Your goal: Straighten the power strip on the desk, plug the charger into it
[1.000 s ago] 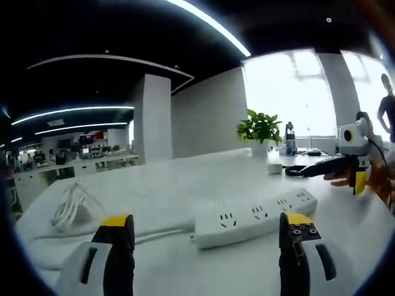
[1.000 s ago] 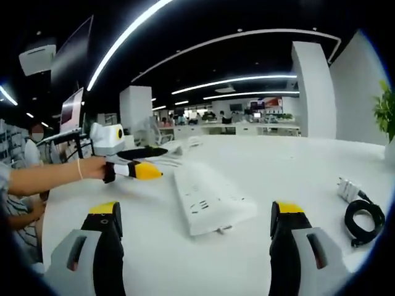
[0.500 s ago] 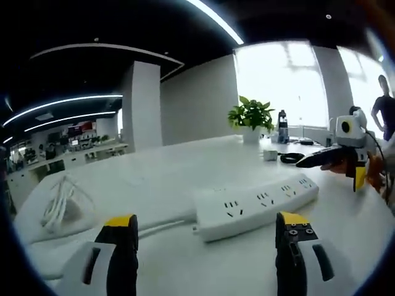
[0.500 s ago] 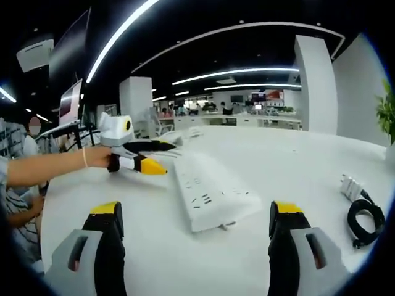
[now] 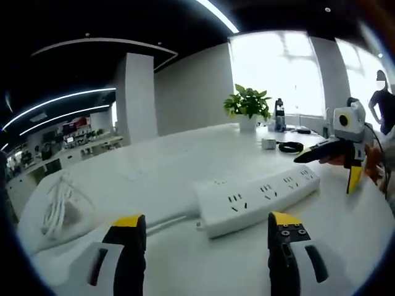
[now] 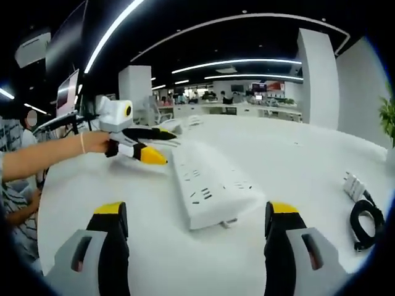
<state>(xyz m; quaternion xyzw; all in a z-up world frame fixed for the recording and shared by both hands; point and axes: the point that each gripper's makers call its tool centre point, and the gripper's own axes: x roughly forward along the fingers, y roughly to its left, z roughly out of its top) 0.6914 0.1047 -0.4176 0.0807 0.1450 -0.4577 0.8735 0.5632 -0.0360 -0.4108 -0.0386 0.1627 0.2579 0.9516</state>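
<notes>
both tongs, left [image 5: 205,225] and right [image 6: 197,214], hang spread above the desk [image 5: 185,166], flanking the power strip [image 5: 259,197].

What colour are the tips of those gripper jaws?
Yellow tips on black jaws, clearest in the right gripper view.

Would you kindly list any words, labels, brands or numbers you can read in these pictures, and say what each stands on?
None can be read.
Power strip: sockets only, no legible marking.
Charger with its coiled black cable: no print can be made out.
Far wall screens: coloured patches, too small and blurred to read.
</notes>
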